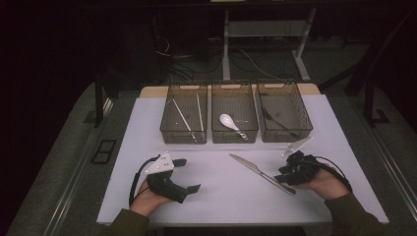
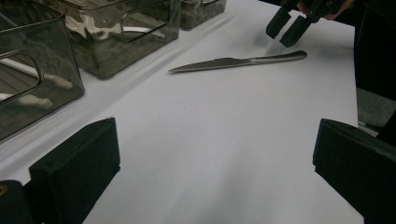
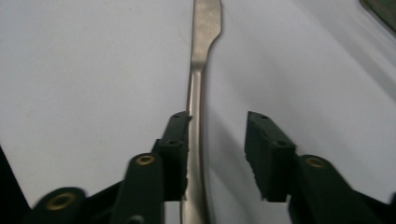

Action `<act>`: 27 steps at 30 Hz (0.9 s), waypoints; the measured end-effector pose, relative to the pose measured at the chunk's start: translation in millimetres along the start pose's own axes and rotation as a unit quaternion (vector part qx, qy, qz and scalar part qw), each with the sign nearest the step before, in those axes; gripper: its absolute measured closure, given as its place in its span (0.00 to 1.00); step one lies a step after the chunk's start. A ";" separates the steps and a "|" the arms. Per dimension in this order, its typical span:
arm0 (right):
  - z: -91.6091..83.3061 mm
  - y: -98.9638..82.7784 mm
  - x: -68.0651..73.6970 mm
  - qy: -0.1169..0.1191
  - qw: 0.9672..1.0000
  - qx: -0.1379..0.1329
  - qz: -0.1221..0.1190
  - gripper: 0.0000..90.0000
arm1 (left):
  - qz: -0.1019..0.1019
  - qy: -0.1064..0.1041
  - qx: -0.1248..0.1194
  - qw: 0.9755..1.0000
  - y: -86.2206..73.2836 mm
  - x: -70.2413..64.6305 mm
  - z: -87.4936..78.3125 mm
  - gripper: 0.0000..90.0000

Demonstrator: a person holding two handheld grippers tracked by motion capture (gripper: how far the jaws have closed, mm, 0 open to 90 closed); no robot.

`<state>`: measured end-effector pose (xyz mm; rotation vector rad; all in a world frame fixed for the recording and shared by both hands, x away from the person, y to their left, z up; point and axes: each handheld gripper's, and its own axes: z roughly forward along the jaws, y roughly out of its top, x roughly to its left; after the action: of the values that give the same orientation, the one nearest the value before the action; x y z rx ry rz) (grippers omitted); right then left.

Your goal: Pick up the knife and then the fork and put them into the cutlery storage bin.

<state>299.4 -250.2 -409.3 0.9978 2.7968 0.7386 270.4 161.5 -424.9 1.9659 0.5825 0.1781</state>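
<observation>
A steel table knife [image 1: 260,173] lies slantwise on the white table [image 1: 216,201], blade toward the bins. My right gripper [image 1: 284,174] sits low at its handle end. In the right gripper view the jaws stand apart around the knife handle [image 3: 201,70]: it lies against the left jaw, with a gap to the right one, so my right gripper [image 3: 217,140] is open. My left gripper [image 1: 189,174] rests at the front left, open wide with nothing between its jaws [image 2: 215,158]. Across the table, the left gripper view takes in the knife [image 2: 233,62] and the right gripper [image 2: 286,27].
Three clear grey bins stand in a row at the back. The left bin [image 1: 183,136] holds chopsticks [image 1: 183,118], the middle bin [image 1: 221,136] a white spoon [image 1: 230,123], and the right bin [image 1: 285,136] a dark utensil [image 1: 275,118]. The table's front edge runs just ahead of both hands.
</observation>
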 end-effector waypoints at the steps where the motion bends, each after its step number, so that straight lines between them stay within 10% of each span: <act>1: 0.8 3.6 1.4 0.000 1.000 0.004 -0.001 0.63 | 0.000 0.000 0.000 1.000 0.0 0.0 0.0 0.00; 27: 38.7 48.2 14.1 -0.010 0.989 0.143 -0.045 0.84 | -0.001 -0.001 -0.001 1.000 0.0 0.0 0.3 0.00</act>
<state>325.0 -193.1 -419.7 0.9022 2.9627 0.3198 270.5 161.2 -425.1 1.9641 0.5822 0.1756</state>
